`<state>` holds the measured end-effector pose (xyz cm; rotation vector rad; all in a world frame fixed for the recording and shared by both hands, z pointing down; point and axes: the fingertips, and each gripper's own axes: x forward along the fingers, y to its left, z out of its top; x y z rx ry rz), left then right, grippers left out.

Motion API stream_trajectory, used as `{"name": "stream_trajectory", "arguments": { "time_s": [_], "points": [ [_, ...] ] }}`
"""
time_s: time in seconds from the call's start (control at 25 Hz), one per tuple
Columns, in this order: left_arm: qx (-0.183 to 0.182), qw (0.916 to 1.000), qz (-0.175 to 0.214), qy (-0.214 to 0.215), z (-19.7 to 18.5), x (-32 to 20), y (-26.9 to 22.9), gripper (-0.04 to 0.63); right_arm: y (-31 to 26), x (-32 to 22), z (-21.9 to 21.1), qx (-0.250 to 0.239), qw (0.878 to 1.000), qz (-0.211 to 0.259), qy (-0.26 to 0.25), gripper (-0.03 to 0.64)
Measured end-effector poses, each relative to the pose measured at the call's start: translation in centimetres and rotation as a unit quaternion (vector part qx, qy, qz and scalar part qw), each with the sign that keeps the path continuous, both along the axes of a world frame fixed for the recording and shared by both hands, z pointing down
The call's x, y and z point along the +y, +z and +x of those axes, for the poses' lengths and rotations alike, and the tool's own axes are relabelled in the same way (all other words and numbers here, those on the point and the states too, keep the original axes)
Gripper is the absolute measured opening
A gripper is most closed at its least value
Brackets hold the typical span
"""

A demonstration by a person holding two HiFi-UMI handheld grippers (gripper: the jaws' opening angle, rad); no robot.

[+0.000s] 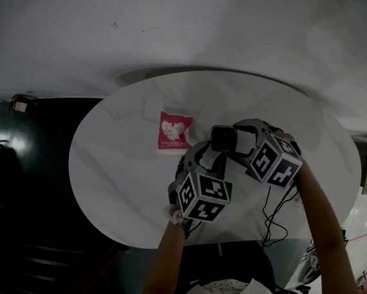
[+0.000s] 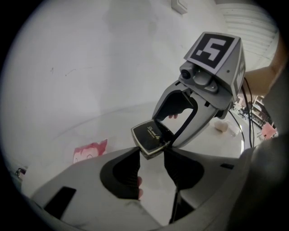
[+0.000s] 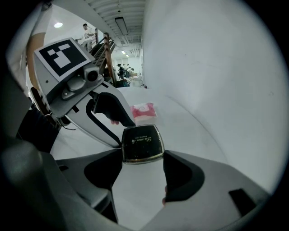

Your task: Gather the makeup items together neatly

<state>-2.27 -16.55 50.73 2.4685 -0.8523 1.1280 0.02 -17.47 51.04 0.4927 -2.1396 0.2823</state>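
A black square compact (image 1: 223,138) with gold script on its lid is pinched from two sides over the white oval table (image 1: 108,170). My left gripper (image 1: 211,152) meets it from the near left. My right gripper (image 1: 239,139) comes in from the near right. In the left gripper view the compact (image 2: 151,136) sits with one corner wedged between the jaw tips of my left gripper (image 2: 151,153), and the right gripper's body (image 2: 203,90) rises behind it. In the right gripper view the compact (image 3: 142,143) spans the tips of my right gripper (image 3: 142,156), both pads against its sides.
A red-and-white packet (image 1: 174,132) lies flat on the table just left of and beyond the compact. Black cables (image 1: 275,210) hang over the table's near right edge. A small white lump (image 2: 221,125) sits on the table to the right. Dark floor lies left of the table.
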Motion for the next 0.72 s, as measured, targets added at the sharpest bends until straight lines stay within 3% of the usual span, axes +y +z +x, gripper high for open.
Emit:
{"name": "stream_trajectory", "arguments": {
  "time_s": [0.72],
  "points": [
    [-0.029, 0.9989, -0.034, -0.013, -0.7, -0.3, 1.9, 0.204, 2.0, -0.3, -0.7, -0.002, 0.999, -0.032, -0.002, 0.307]
  ]
}}
